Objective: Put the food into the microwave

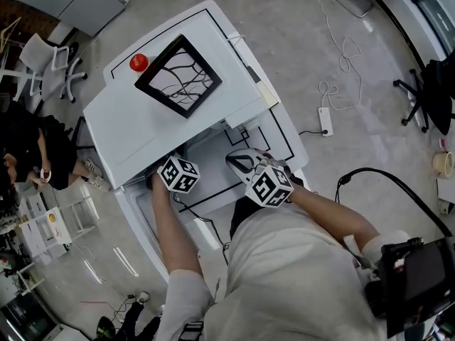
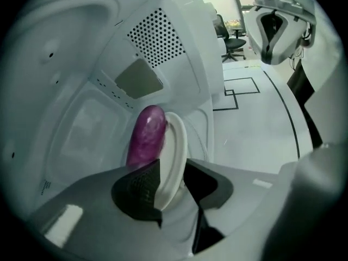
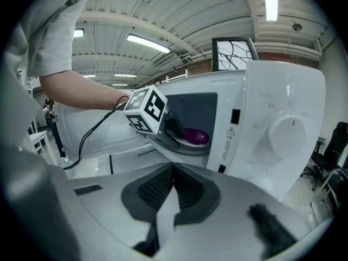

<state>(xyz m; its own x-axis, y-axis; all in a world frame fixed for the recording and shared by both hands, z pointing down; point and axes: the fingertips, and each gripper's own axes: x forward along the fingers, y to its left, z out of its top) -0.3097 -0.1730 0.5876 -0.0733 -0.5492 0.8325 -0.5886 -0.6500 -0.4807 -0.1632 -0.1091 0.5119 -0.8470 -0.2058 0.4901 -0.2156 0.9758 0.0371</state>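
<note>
The white microwave (image 1: 142, 119) stands open on the table, and my left gripper (image 2: 174, 181) reaches into its cavity. A white plate (image 2: 176, 145) carrying a purple piece of food (image 2: 147, 137) sits inside, its near rim between the left jaws. The jaws stand apart, with a dark gap beside the rim on the right. From the right gripper view I see the same plate (image 3: 179, 142) and food (image 3: 194, 136) in the opening, behind the left gripper's marker cube (image 3: 145, 109). My right gripper (image 3: 173, 170) hangs in front of the microwave, shut on nothing.
A black picture frame (image 1: 178, 75) and a red object (image 1: 138, 62) lie on the microwave's top. Its control panel with a round dial (image 3: 286, 135) is right of the opening. The white table (image 1: 277, 130) has black lines. A power strip (image 1: 325, 121) lies on the floor.
</note>
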